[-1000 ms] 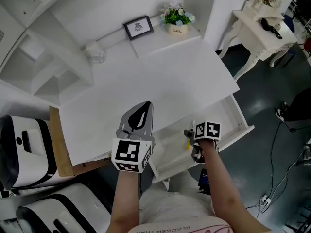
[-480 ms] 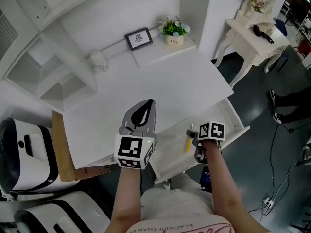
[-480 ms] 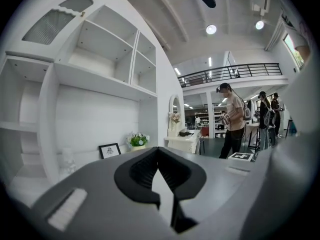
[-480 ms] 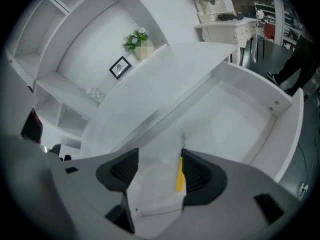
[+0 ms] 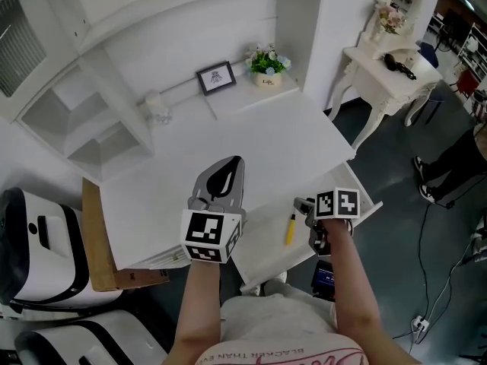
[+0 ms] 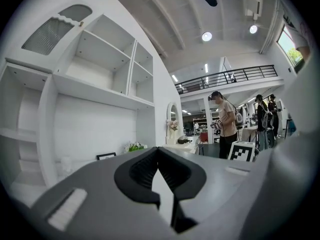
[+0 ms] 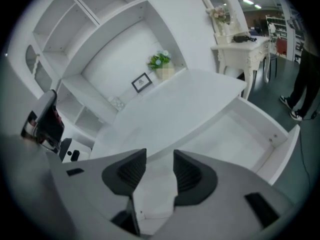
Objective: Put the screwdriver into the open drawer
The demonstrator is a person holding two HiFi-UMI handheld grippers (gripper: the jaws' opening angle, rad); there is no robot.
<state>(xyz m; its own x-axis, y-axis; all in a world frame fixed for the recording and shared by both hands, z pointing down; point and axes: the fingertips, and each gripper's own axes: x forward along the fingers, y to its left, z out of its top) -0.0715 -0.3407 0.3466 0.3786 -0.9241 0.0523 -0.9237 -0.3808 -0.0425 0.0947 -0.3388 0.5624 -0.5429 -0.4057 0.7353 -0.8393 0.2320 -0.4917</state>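
Hard to read: the screwdriver [image 5: 290,229] is tiny, its tip indistinct, and it shows in the head view only. The front right corner of the drawer [image 5: 264,234] lies under the right forearm.

Count: 1 screwdriver, 1 open drawer, 2 grippers.

Screwdriver: slim, yellow, lying flat inside the drawer near its middle (touching neither gripper).

Right gripper [image 5: 303,205]: above the drawer, just right of the screwdriver. Its claw stands at a middling gap, having just been narrowing, with nothing between the jaws [image 7: 160,158].

Left gripper [image 5: 230,163]: beyond the drawer's left end, over the desk [image 5: 251,128]. Its claw is closed tip to tip and empty [image 6: 158,149].
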